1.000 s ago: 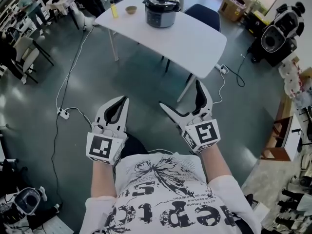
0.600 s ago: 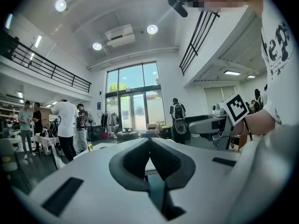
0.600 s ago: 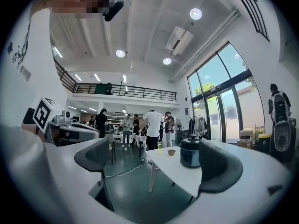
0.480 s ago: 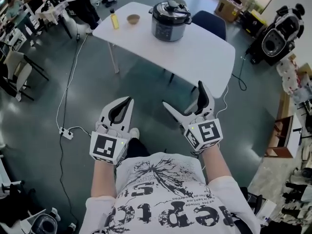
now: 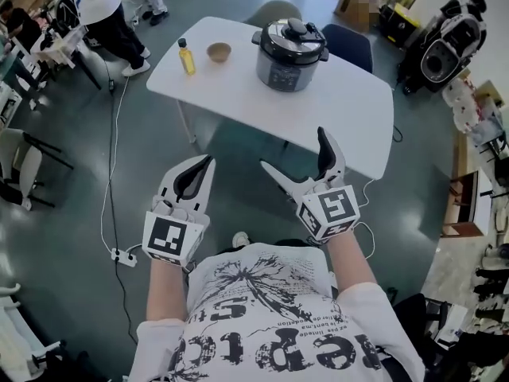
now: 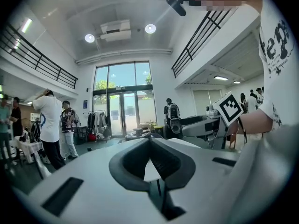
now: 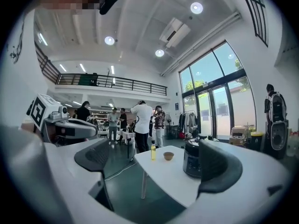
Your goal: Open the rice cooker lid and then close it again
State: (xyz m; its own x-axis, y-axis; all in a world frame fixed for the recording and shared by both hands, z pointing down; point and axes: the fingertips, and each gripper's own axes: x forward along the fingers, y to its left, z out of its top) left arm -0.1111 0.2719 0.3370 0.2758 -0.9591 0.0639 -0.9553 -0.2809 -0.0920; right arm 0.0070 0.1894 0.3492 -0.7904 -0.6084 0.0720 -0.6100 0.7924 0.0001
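While the rice cooker (image 5: pixel 289 54) stands by the far edge of the white table (image 5: pixel 342 110), about midway along it and with its lid (image 5: pixel 291 34) down, both tools hang over bare floor, well short of the table's near edge. The left gripper (image 5: pixel 203 165) has its jaws pressed together on nothing; the right gripper (image 5: pixel 296 151) has its jaws spread wide, with only the distant table and cooker showing between them. Nothing of the task seems begun, and the reach across to the far edge looks like the main risk: a stretched pull on the lid could drag the whole pot over the smooth top, or tip it toward that edge, if the other tool does not steady the body. Letting the raised lid drop, not guiding it down, could jolt the pot. A yellow bottle (image 5: pixel 186 56) and a small bowl (image 5: pixel 218 52) stand toward the table's left end, apart from the cooker, so a wide left swing might topple the bottle. A power strip (image 5: pixel 121 255) lies on the floor to the person's left, a possible snag underfoot.
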